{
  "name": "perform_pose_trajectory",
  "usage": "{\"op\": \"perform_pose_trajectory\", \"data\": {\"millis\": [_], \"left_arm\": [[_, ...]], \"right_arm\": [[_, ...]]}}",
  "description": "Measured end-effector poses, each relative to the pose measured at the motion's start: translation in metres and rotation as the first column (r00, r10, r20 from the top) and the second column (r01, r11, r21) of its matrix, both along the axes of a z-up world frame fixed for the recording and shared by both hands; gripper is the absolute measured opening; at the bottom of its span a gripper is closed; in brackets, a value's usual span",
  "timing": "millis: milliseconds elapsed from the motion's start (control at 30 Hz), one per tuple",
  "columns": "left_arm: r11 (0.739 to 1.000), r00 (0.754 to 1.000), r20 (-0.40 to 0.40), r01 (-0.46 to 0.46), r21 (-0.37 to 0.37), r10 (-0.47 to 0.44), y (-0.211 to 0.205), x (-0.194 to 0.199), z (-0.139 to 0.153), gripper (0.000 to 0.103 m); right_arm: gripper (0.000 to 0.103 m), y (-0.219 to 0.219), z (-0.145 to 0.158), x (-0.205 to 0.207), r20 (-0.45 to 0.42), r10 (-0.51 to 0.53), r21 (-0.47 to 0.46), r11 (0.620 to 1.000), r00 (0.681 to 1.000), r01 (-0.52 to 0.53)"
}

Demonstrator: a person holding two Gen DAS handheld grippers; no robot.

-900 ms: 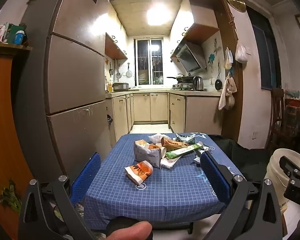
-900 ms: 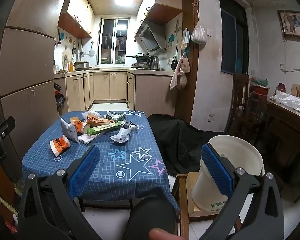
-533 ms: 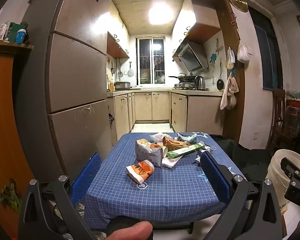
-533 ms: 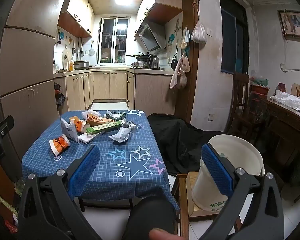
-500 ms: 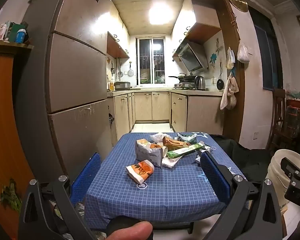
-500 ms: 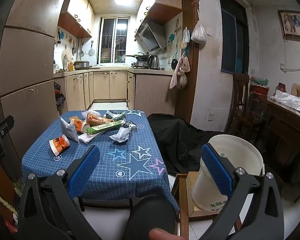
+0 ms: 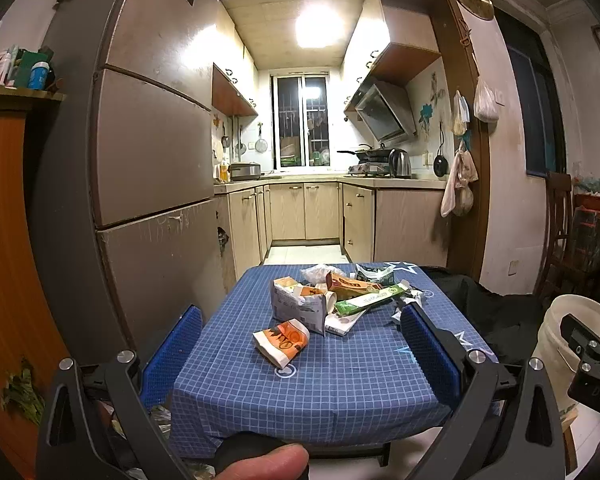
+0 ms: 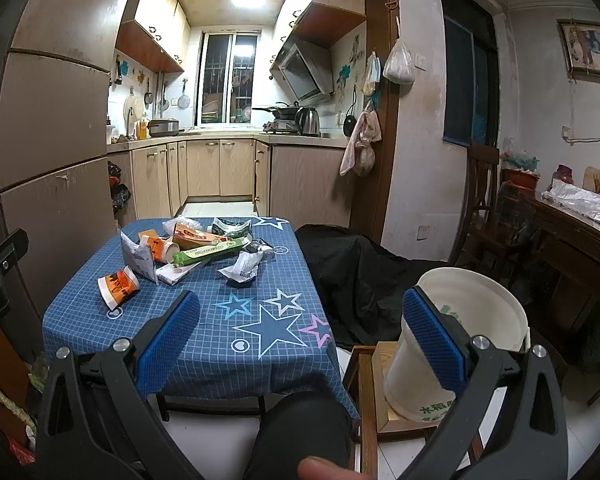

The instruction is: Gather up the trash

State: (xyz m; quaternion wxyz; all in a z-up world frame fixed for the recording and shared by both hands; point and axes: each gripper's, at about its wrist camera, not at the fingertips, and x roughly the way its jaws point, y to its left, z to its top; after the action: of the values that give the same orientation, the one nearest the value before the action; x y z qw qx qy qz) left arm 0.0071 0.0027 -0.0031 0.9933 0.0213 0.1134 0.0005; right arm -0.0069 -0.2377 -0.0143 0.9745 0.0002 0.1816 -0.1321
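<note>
Kitchen cabinets line the far wall behind a blue checked counter (image 7: 340,380) strewn with trash (image 7: 340,300) at its far end. Left gripper (image 7: 300,356) and right gripper (image 8: 300,344) hover near, jaws spread wide, empty. White bucket (image 8: 480,304) stands right.

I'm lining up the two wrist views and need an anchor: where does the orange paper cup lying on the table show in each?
Left wrist: the orange paper cup lies on its side just left of centre, nearest piece of the trash pile, on the blue checked tablecloth.
Right wrist: the same cup lies at left, near the tablecloth's left edge.
Shared landmark: the green toothpaste box beyond the cup.
</note>
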Motion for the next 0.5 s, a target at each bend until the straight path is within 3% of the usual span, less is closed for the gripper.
{"op": "perform_pose_trajectory", "data": {"millis": [100, 133, 433, 467, 500], "left_arm": [[1.0, 1.0, 0.0, 0.0, 0.003, 0.0, 0.001, 0.002, 0.0, 0.1], [1.0, 1.0, -0.001, 0.0, 0.004, 0.0, 0.001, 0.002, 0.0, 0.1], [1.0, 1.0, -0.004, -0.004, 0.011, 0.004, -0.001, 0.003, -0.002, 0.1], [1.0, 1.0, -0.005, -0.004, 0.013, 0.004, -0.002, 0.002, -0.002, 0.1], [1.0, 1.0, -0.005, -0.003, 0.015, 0.003, -0.002, 0.002, -0.002, 0.1]], "right_arm": [[0.098, 0.001, 0.004, 0.001, -0.004, 0.072, -0.015, 0.997, 0.997, -0.072], [0.098, 0.0, -0.003, -0.001, -0.003, 0.002, 0.001, 1.0, 1.0, -0.002], [0.098, 0.001, -0.004, 0.004, -0.017, 0.003, 0.0, 1.0, 1.0, -0.003], [0.098, 0.001, -0.012, 0.006, -0.065, -0.03, 0.041, 0.999, 0.997, 0.033], [0.098, 0.002, -0.007, 0.005, -0.052, -0.021, 0.005, 1.0, 0.998, 0.022]]}}
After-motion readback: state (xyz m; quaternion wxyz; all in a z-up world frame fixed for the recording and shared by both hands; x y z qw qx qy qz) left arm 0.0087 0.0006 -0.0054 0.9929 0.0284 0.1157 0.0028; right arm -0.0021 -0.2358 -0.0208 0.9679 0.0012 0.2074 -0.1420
